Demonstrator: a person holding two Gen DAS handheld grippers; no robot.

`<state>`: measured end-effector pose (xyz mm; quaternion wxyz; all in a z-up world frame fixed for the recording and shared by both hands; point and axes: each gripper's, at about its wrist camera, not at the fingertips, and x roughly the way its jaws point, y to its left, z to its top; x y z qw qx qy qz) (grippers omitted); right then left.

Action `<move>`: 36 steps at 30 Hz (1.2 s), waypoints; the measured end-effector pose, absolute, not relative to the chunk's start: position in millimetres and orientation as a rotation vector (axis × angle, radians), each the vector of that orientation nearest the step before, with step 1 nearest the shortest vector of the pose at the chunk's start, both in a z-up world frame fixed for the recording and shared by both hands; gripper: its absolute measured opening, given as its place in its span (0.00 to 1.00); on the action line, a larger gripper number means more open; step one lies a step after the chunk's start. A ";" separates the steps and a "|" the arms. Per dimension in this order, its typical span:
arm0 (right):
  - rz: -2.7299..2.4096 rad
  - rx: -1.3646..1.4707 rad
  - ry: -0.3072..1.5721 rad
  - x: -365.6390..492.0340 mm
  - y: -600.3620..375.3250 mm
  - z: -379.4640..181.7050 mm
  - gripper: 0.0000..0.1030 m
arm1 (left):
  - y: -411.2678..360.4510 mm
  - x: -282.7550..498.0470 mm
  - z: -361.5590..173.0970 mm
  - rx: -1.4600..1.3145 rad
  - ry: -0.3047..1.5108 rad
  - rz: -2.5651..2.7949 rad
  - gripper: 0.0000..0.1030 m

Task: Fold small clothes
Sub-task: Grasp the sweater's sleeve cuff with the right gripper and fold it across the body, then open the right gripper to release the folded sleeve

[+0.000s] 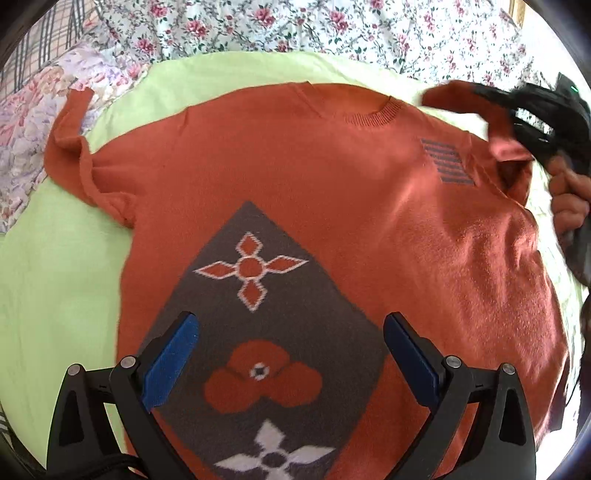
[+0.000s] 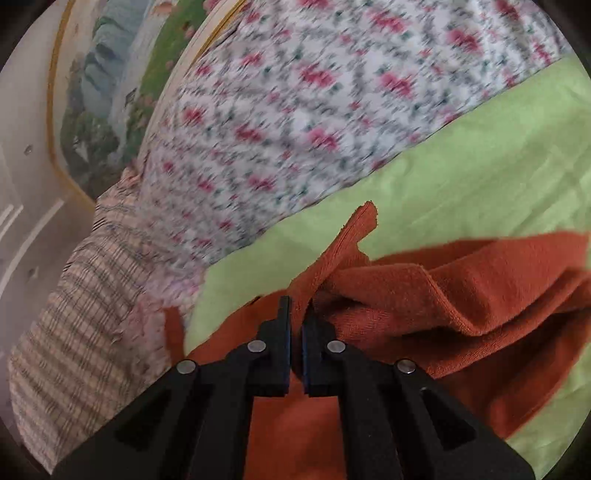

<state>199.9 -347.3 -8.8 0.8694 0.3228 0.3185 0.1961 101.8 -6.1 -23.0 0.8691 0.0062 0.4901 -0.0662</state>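
Observation:
An orange knit sweater [image 1: 295,162] with a grey diamond panel of flower motifs lies face up on a light green sheet [image 1: 55,280]. My left gripper [image 1: 291,339] is open and hovers over the grey panel, holding nothing. My right gripper [image 1: 532,110] appears blurred at the sweater's right shoulder. In the right wrist view my right gripper [image 2: 297,314] is shut on the sweater's right sleeve [image 2: 347,236], lifted off the sheet [image 2: 461,184]. The left sleeve [image 1: 70,140] lies spread out at the far left.
A floral bedspread [image 1: 295,26] lies behind the green sheet. A checked cloth [image 2: 85,310] and a floral pillow [image 1: 26,122] lie at the bed's side. A framed landscape picture [image 2: 110,92] hangs on the wall.

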 end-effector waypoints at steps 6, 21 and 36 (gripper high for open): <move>0.588 0.653 0.833 212.1 -227.8 -61.1 0.05 | 30.8 101.4 -20.8 -0.120 1.022 -0.172 0.98; 0.483 0.627 0.929 177.6 -257.1 -71.9 0.41 | 28.3 246.8 -36.4 -0.389 1.072 -0.415 0.98; 0.345 0.735 0.825 119.0 -315.0 -50.6 0.49 | 43.3 255.5 -51.5 -0.321 1.109 -0.429 0.48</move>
